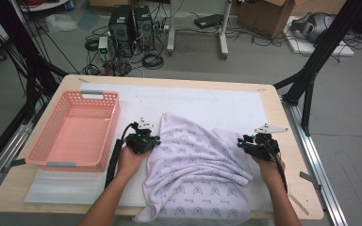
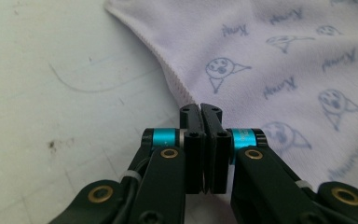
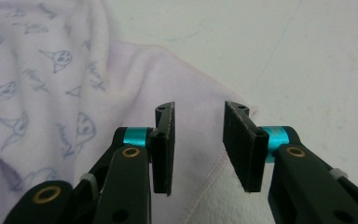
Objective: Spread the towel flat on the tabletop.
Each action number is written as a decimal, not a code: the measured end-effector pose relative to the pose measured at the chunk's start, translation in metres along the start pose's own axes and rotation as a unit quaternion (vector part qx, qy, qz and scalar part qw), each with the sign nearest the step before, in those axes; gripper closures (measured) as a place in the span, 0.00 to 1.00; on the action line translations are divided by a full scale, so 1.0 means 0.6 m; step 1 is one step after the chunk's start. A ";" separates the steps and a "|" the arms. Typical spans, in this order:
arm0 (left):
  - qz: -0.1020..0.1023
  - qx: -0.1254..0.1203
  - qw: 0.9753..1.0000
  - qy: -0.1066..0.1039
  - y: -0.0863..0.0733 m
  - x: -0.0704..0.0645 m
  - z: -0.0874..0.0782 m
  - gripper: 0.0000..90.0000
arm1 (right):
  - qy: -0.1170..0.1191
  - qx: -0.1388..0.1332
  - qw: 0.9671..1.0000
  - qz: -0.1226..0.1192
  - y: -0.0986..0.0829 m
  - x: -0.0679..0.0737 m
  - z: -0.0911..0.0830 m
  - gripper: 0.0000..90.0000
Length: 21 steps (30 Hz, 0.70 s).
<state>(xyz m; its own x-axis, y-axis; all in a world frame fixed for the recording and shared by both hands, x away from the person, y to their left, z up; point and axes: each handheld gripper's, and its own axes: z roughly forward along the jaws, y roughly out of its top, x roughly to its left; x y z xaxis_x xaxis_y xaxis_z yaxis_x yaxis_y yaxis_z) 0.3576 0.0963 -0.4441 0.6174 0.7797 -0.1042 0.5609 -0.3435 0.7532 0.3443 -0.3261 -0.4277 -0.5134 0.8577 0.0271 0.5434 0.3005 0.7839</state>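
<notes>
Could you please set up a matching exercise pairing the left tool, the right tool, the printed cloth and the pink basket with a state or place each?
Things:
1. left tool
2. right tool
3. printed cloth
4. pink basket

States or places:
A. lies rumpled on the white mat
B. jaws apart over a cloth edge
C. jaws closed at the cloth's hem
D. stands at the table's left

Pairs: 1-C, 2-B, 3-A, 4-D

Wooden table [image 1: 290, 155], white foam mat [image 1: 207, 106] covering most of it. On the mat: pink basket [image 1: 75, 129] (slotted walls), left of the printed cloth [image 1: 198, 169].
</notes>
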 end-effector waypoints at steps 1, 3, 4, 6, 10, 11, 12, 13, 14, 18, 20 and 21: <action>0.002 0.007 1.000 -0.004 -0.002 -0.001 -0.005 0.97 | 0.000 0.002 1.000 0.001 0.004 -0.001 0.004 0.71; 0.000 -0.003 1.000 -0.005 -0.008 -0.004 -0.014 0.97 | -0.001 0.006 1.000 -0.002 0.015 -0.002 0.016 0.70; -0.002 -0.005 1.000 -0.008 -0.011 -0.006 -0.022 0.97 | 0.000 0.008 1.000 -0.004 0.020 -0.002 0.021 0.69; -0.003 -0.005 1.000 -0.015 -0.017 -0.008 -0.031 0.97 | 0.004 0.014 1.000 -0.010 0.037 -0.002 0.040 0.68; -0.005 -0.008 1.000 -0.023 -0.031 -0.010 -0.047 0.97 | 0.014 0.035 0.999 -0.029 0.064 0.006 0.084 0.65; -0.009 -0.010 1.000 -0.025 -0.034 -0.010 -0.050 0.97 | 0.018 0.045 0.998 -0.036 0.068 0.009 0.097 0.65; -0.009 -0.011 1.000 -0.025 -0.038 -0.010 -0.053 0.97 | 0.024 0.055 0.997 -0.041 0.070 0.011 0.108 0.65; -0.012 -0.009 0.999 -0.028 -0.043 -0.009 -0.055 0.97 | 0.031 0.065 0.997 -0.043 0.071 0.014 0.119 0.65; -0.015 -0.008 0.999 -0.032 -0.048 -0.007 -0.057 0.97 | 0.029 0.065 0.996 -0.053 0.071 0.016 0.125 0.68; -0.025 -0.007 0.999 -0.040 -0.059 -0.002 -0.061 0.97 | 0.008 0.079 0.994 -0.080 0.079 0.011 0.123 0.98; -0.031 -0.008 0.999 -0.044 -0.059 -0.001 -0.061 0.97 | -0.033 0.068 0.995 -0.065 0.079 -0.005 0.116 0.98; -0.031 -0.009 0.998 -0.049 -0.057 -0.001 -0.060 0.97 | -0.043 0.058 0.996 -0.049 0.079 -0.013 0.112 0.98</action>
<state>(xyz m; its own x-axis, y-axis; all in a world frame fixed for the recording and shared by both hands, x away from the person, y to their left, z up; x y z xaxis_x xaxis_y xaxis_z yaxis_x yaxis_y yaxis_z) 0.3182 0.1261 -0.4465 0.6332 0.7439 -0.2138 0.5906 -0.2858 0.7547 0.4185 -0.2909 -0.4324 -0.5116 0.8529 -0.1040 0.5686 0.4269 0.7032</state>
